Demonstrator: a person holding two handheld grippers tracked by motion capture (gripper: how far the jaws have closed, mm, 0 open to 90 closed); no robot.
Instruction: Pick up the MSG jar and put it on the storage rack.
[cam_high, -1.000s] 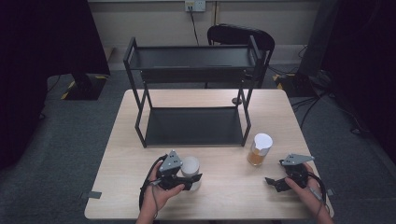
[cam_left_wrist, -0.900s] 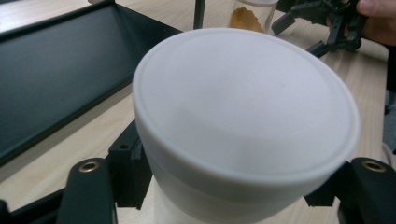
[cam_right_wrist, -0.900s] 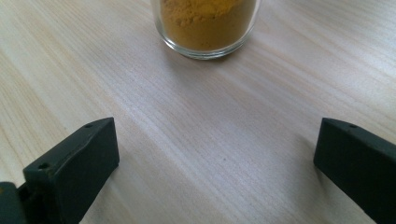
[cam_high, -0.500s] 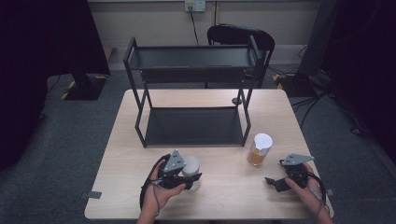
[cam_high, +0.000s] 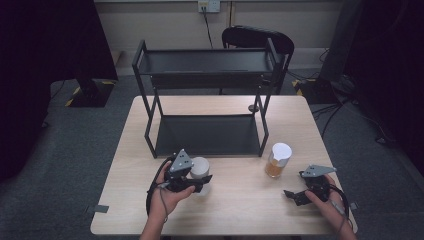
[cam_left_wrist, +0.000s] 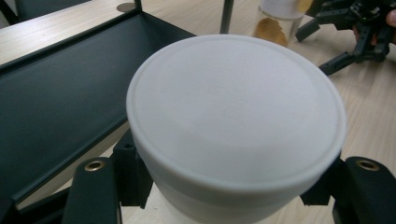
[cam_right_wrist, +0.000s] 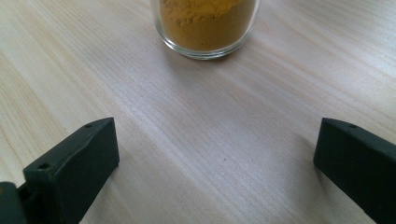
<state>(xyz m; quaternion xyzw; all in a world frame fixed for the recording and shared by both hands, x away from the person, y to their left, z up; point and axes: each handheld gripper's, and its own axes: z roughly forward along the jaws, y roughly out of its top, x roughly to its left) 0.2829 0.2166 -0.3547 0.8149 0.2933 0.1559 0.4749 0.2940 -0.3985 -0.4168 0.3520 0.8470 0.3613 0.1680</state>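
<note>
A white-lidded jar (cam_high: 199, 167) sits between the jaws of my left gripper (cam_high: 202, 178), which is shut on its body just below the lid. In the left gripper view the lid (cam_left_wrist: 233, 112) is very close, with a black jaw pressed to each side of it. A glass jar of orange powder (cam_high: 277, 161) with a white lid stands on the table at the right. My right gripper (cam_high: 296, 185) rests open on the table near it. In the right gripper view its fingers (cam_right_wrist: 74, 158) stand wide apart, nothing between them, and the powder jar (cam_right_wrist: 205, 23) is ahead.
A black two-tier metal rack (cam_high: 207, 135) stands on the far half of the wooden table (cam_high: 240, 205); its lower shelf (cam_left_wrist: 56, 93) lies just beyond the white jar. A small dark disc (cam_high: 253, 108) lies by the rack's right leg. A chair (cam_high: 260, 37) stands behind the table.
My left gripper has risen a little with the white-lidded jar held in it. The right gripper and the powder jar have stayed put.
</note>
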